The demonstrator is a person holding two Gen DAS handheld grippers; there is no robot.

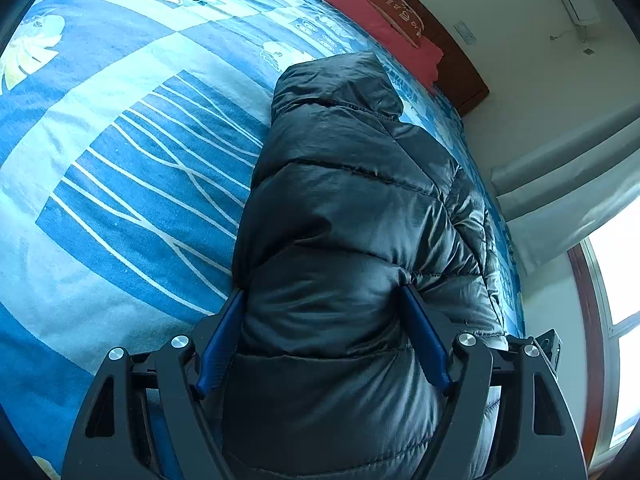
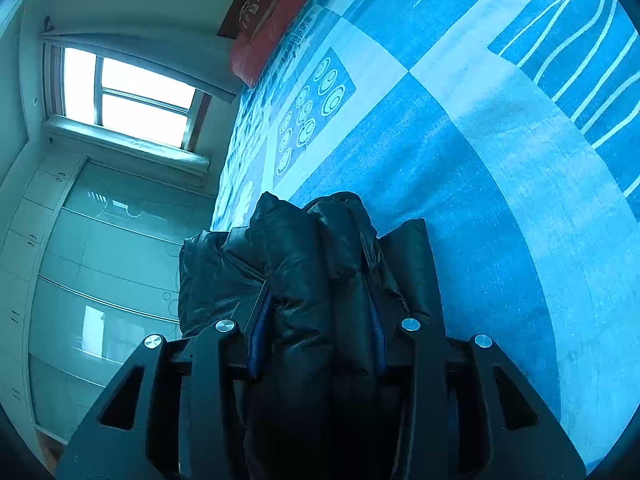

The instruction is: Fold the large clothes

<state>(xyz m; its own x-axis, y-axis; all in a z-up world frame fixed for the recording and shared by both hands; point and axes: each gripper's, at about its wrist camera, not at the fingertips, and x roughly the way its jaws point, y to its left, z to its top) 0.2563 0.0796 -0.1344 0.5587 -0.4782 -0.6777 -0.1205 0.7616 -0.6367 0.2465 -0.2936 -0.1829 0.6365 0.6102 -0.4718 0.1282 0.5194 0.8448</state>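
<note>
A black puffer jacket lies lengthwise on the blue patterned bed cover, hood toward the pillows. My left gripper is closed around a thick bunch of the jacket's lower part, its blue-padded fingers pressing in on either side. In the right wrist view my right gripper is shut on a bunched stack of the same jacket, whose folds stick up between and beyond the fingers. The fingertips of both grippers are partly buried in the fabric.
Red pillows and a dark wooden headboard lie at the far end of the bed. The bed's edge runs along the jacket's right side. A window, curtain and glass-fronted wardrobe stand beyond it.
</note>
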